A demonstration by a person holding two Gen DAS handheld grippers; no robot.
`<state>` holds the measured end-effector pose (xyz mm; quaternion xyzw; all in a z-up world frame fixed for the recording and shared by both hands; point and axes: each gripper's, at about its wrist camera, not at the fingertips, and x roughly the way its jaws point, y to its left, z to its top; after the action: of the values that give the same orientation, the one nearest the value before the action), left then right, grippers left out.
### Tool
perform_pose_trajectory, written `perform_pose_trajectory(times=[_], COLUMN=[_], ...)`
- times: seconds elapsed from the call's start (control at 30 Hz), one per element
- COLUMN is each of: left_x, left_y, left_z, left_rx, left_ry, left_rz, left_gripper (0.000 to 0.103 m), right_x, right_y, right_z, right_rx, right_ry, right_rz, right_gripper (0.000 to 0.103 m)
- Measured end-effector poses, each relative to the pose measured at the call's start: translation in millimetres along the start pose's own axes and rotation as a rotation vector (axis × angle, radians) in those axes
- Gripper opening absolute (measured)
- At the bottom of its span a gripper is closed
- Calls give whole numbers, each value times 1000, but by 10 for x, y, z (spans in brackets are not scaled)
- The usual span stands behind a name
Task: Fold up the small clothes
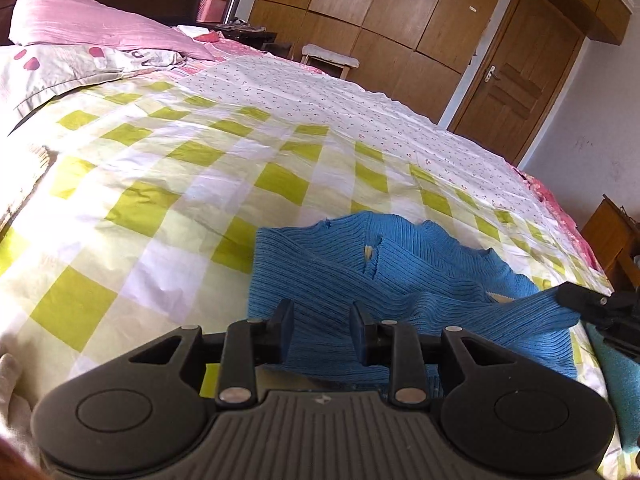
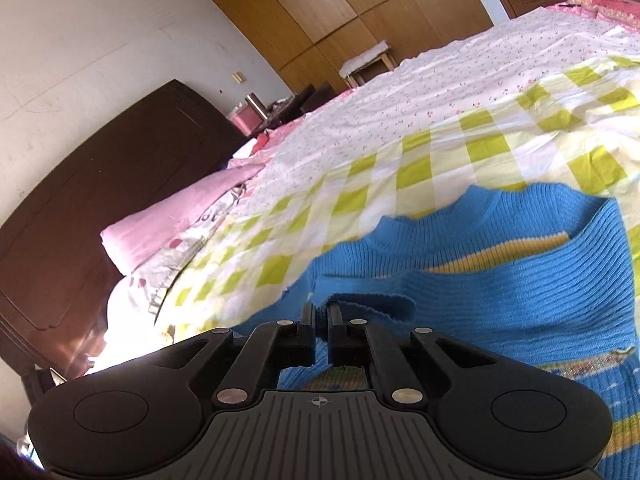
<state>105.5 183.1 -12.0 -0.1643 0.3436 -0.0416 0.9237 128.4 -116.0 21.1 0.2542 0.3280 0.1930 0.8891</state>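
A small blue ribbed sweater (image 1: 400,272) with yellow stripes lies on the green-checked bedcover (image 1: 180,184), one sleeve folded across its body. My left gripper (image 1: 322,320) hovers over the sweater's near left part, jaws a little apart, nothing pinched between them. In the right wrist view the sweater (image 2: 500,280) fills the lower right. My right gripper (image 2: 321,314) is shut on the cuff of a sleeve (image 2: 372,304), a strip of blue knit caught between its pads. The same right gripper (image 1: 576,300) shows at the right edge of the left wrist view, holding the sleeve end lifted.
A pink pillow (image 1: 100,24) lies at the head of the bed by a dark headboard (image 2: 100,200). Beyond the bed stand a wooden wardrobe (image 1: 380,8), a door (image 1: 516,80), a small stool (image 1: 328,56) and a nightstand with a pink box (image 1: 214,6).
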Motion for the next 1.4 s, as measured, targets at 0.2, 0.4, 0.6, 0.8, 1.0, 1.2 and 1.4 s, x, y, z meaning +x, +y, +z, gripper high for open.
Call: perform_pose_trajectory(times=[0.2, 0.4, 0.6, 0.8, 1.0, 1.2, 1.4], left_x=[68, 324, 643, 659, 640, 603, 719], left_y=[-228, -444, -625, -706, -716, -716, -722], left_z=[70, 102, -37, -16, -19, 19, 28], left_rx=[70, 122, 223, 291, 312, 290, 298], left_ry=[-8, 14, 93, 113, 117, 96, 105], left_rz=[-13, -9, 61, 93, 116, 91, 123], left_gripper=[36, 42, 43, 45, 46, 46, 48], right_x=[-356, -690, -316, -291, -367, -394, -56], right_y=[-222, -646, -1163, -1356, -1251, -1085, -1154], right_z=[317, 423, 114, 42, 79, 143, 45], right_rx=[13, 40, 47, 92, 29, -25, -69], right_ry=[-140, -234, -24, 28, -3, -65, 29], right_rz=[-33, -104, -332, -332, -406, -383, -421], right_gripper=[6, 6, 7, 10, 11, 11, 7])
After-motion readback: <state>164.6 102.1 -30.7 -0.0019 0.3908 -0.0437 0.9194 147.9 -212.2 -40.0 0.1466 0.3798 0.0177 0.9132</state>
